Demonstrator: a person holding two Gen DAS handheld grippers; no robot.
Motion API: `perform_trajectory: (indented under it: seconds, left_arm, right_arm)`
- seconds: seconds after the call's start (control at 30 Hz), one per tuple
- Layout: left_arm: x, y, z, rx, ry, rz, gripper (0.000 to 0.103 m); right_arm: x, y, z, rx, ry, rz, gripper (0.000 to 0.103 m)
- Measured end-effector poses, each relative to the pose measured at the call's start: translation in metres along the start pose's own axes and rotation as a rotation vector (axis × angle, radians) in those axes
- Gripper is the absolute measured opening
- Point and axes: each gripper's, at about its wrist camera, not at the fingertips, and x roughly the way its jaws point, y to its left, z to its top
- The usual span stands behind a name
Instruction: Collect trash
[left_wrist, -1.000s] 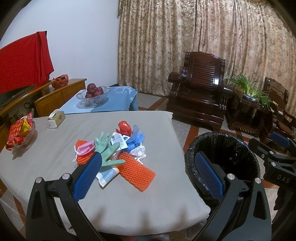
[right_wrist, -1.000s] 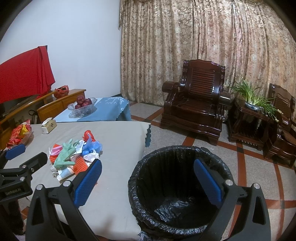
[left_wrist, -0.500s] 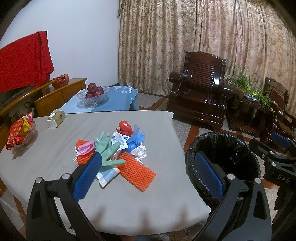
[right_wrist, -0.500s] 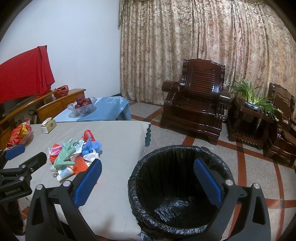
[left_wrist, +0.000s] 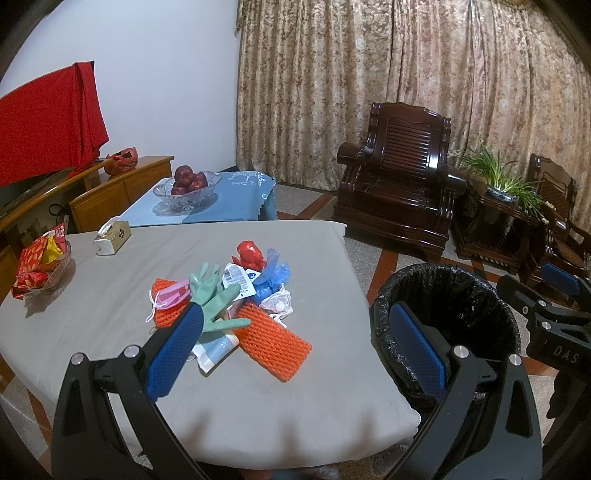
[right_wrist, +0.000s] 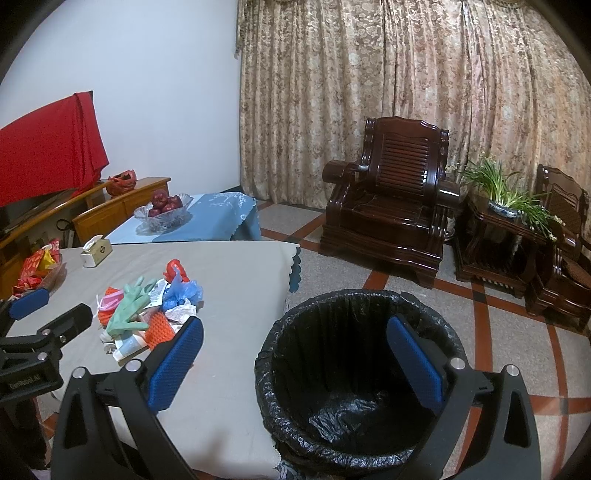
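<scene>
The left tool (left_wrist: 299, 343) hangs with its blue pads spread wide and nothing between them, above the near edge of the grey-covered tabletop (left_wrist: 110, 302); the right tool (right_wrist: 295, 362) is likewise spread and empty, poised over the black-lined trash bin (right_wrist: 354, 306) that stands on the floor just beside the tabletop's corner. The trash sits heaped in the middle of the tabletop: an orange foam net sleeve (left_wrist: 273, 345) nearest the left tool, a green rubber glove (left_wrist: 212, 299) draped across a second orange net and a pink face mask (left_wrist: 171, 297), with a printed wrapper (left_wrist: 236, 278), blue plastic bag (left_wrist: 275, 275), crumpled white paper (left_wrist: 277, 301) and red plastic wad (left_wrist: 249, 253) behind. All of it looks light, soft and limp, likely to crush or dangle rather than slip; the orange sleeve's free near end seems the easiest place to pinch. The pieces overlap, so lifting one may drag others along. A tissue box (left_wrist: 112, 236) and a snack dish (left_wrist: 38, 267) stand well apart at the far left, and nothing blocks the short path to the bin.
</scene>
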Motion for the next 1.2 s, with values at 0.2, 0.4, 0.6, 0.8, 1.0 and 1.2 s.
perform_trajectory:
  seconds: [0.2,0.4,0.6,0.8,1.0,1.2]
  left_arm:
    - [0.001,0.001,0.000,0.000,0.002,0.000,0.098]
    - [-0.002,0.000,-0.001,0.000,-0.001,0.001,0.098]
    - [-0.001,0.000,-0.001,-0.001,0.000,0.001,0.098]
    - [0.003,0.008,-0.014,-0.009,0.005,0.002,0.098]
    - [0.017,0.029,-0.017,-0.040,0.005,0.039,0.098]
    - [0.035,0.078,-0.024,-0.095,-0.007,0.130,0.098]
  right_arm:
    - [0.001,0.000,0.000,0.001,0.002,-0.001,0.097]
    - [0.000,-0.002,-0.001,0.002,0.002,0.000,0.097]
    - [0.000,-0.002,0.000,0.002,0.004,-0.001,0.097]
    - [0.001,-0.001,-0.001,-0.001,0.003,0.002,0.097]
    - [0.025,0.002,-0.010,-0.010,0.001,0.034,0.097]
    - [0.059,0.031,-0.011,-0.044,0.001,0.125,0.097]
